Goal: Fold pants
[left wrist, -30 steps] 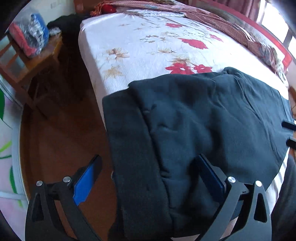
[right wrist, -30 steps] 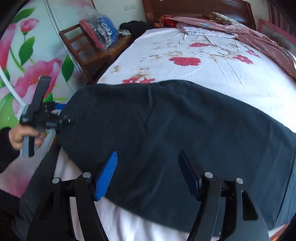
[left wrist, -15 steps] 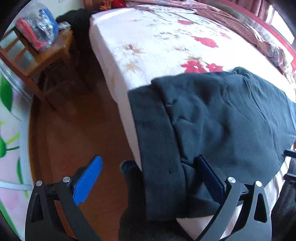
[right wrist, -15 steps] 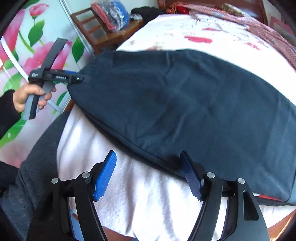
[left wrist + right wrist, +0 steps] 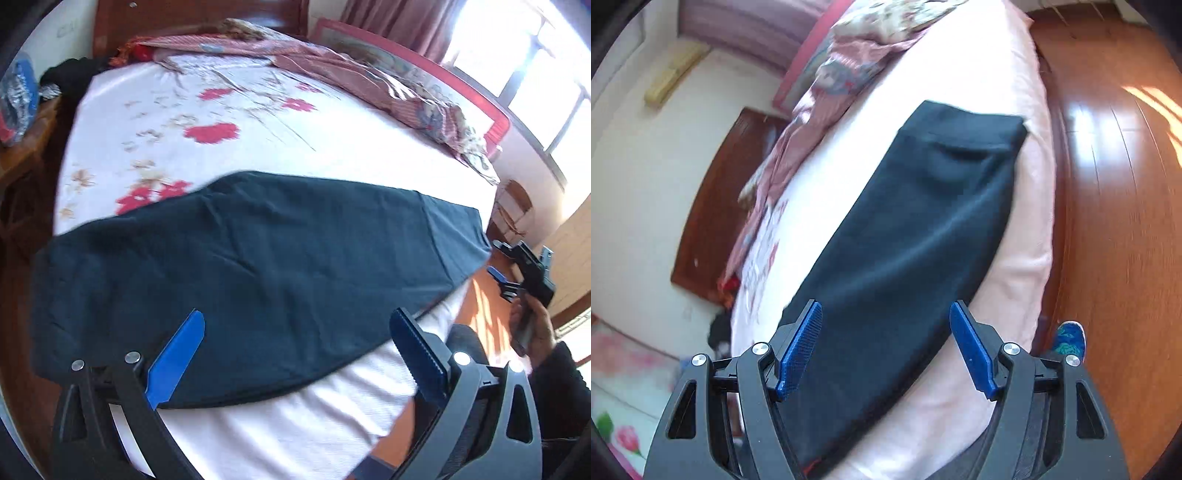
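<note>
Two pairs of tongs are seen, each held wide apart with nothing between the blue pads. At the far left of the left wrist view a wooden chair (image 5: 22,147) carries a plastic-wrapped bundle (image 5: 16,99), beside the bed (image 5: 351,155) with its white sheet printed with red flowers. Dark navy pants (image 5: 258,273) are laid lengthwise along the near edge of the bed, folded into one long flat band; the left end hangs slightly past the bed's left edge. The left tongs (image 5: 295,354) are held above the near edge of the pants, the left pad over the fabric and the right pad over bare white sheet, neither visibly pressing on the cloth. A reddish patterned blanket (image 5: 369,77) is bunched along the far side of the bed. At the far right of this view the right tongs (image 5: 496,264) are seen just beyond the right end of the pants, gripped by a hand (image 5: 532,325) in a dark sleeve; the jaws stand apart and hold nothing.

In the right wrist view, strongly rolled and blurred, the pants (image 5: 923,240) run diagonally away from the camera along the bed's edge, with the waistband at the far end. The right tongs (image 5: 886,350) are spread over the near end of the fabric without gripping it. Polished wooden floor (image 5: 1119,221) fills the right side, and a blue patterned shoe (image 5: 1069,338) shows beside the right finger.
</note>
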Motion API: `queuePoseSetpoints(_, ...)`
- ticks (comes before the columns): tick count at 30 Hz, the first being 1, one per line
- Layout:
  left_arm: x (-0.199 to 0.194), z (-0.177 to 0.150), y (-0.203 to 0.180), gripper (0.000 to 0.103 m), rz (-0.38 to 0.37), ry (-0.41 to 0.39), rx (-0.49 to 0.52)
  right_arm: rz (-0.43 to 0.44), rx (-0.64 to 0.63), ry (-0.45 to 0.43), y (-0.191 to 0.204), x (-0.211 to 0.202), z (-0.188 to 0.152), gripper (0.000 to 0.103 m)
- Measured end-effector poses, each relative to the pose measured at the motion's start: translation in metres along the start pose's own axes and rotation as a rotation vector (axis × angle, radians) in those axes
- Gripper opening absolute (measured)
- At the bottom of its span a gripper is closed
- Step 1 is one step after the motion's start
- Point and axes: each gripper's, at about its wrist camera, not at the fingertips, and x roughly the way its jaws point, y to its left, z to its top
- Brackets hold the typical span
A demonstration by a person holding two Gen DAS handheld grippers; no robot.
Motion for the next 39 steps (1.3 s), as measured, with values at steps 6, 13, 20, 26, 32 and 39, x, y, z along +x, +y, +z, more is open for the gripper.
queuePoseSetpoints(6, 0.039, -0.019, -0.078, 0.101, -0.053, 0.151, 0.129, -0.002, 0.110, -0.017, -0.046, 0.032, 0.038, 0.071)
queuePoseSetpoints(13, 0.042, -0.034, -0.096, 0.101, -0.036, 0.228, 0.138, 0.085, 0.142, -0.059, -0.053, 0.061, 0.064, 0.041)
queuePoseSetpoints(20, 0.050, -0.036, -0.086, 0.101, -0.027, 0.266, 0.095, 0.091, 0.055, -0.109, -0.027, 0.043, 0.063, 0.017)
queuePoseSetpoints(26, 0.044, -0.038, -0.072, 0.101, -0.036, 0.253, 0.048, -0.093, -0.332, -0.157, 0.063, 0.017, 0.064, 0.017)
queuePoseSetpoints(32, 0.027, -0.040, -0.043, 0.101, -0.026, 0.206, -0.028, -0.179, -0.841, -0.205, 0.183, -0.007, 0.006, 0.017)
queuePoseSetpoints(39, -0.005, -0.040, 0.012, 0.101, 0.030, 0.102, -0.161, -0.147, -1.328, -0.114, 0.248, 0.012, -0.155, 0.017)
